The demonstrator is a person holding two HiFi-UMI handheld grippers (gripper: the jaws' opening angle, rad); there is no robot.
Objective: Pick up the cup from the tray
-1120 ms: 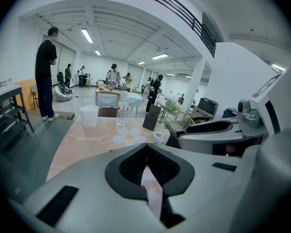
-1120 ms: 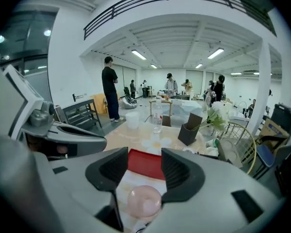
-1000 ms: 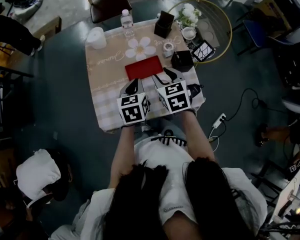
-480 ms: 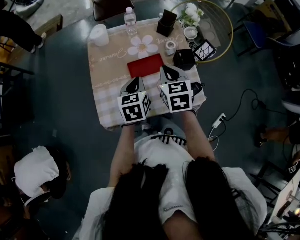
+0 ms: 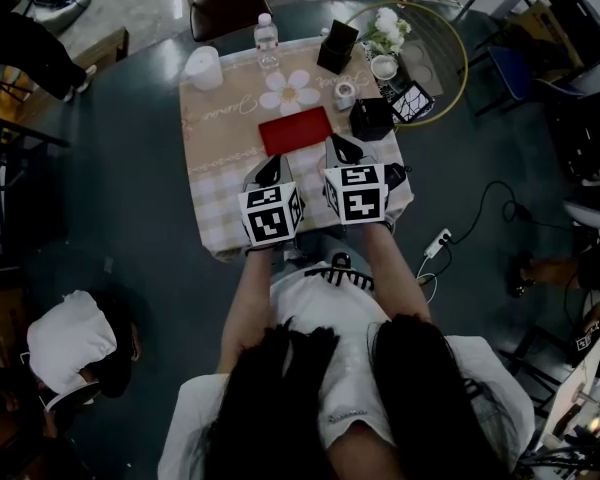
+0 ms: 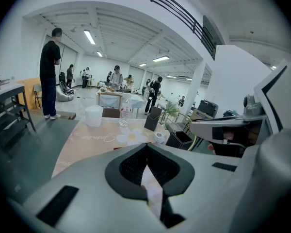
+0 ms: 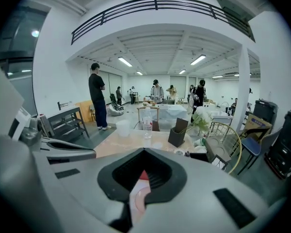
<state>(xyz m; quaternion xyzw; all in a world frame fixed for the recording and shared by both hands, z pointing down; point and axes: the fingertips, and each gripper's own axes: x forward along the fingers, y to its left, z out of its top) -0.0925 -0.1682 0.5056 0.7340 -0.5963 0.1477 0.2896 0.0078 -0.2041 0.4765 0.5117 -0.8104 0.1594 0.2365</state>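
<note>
A red tray (image 5: 295,130) lies flat in the middle of the beige-clothed table (image 5: 210,168); nothing shows on it. A small white cup (image 5: 344,95) stands on the cloth just beyond the tray's far right corner, and shows far off in the left gripper view (image 6: 159,137). My left gripper (image 5: 270,170) hovers at the tray's near left corner, jaws together and empty. My right gripper (image 5: 338,148) sits at the tray's near right edge, jaws shut with nothing between them. Through its jaw gap a strip of the red tray (image 7: 141,175) shows.
A water bottle (image 5: 267,34), a white paper roll (image 5: 204,68), a daisy-shaped mat (image 5: 292,95) and two black boxes (image 5: 371,119) stand on the table's far half. A gold-rimmed round side table (image 5: 458,43) with flowers (image 5: 385,23) is at the right. People stand far back.
The right gripper's jaws, spread apart a second ago, have come together. Both grippers stay near the tray's near edge; the view has shifted slightly.
</note>
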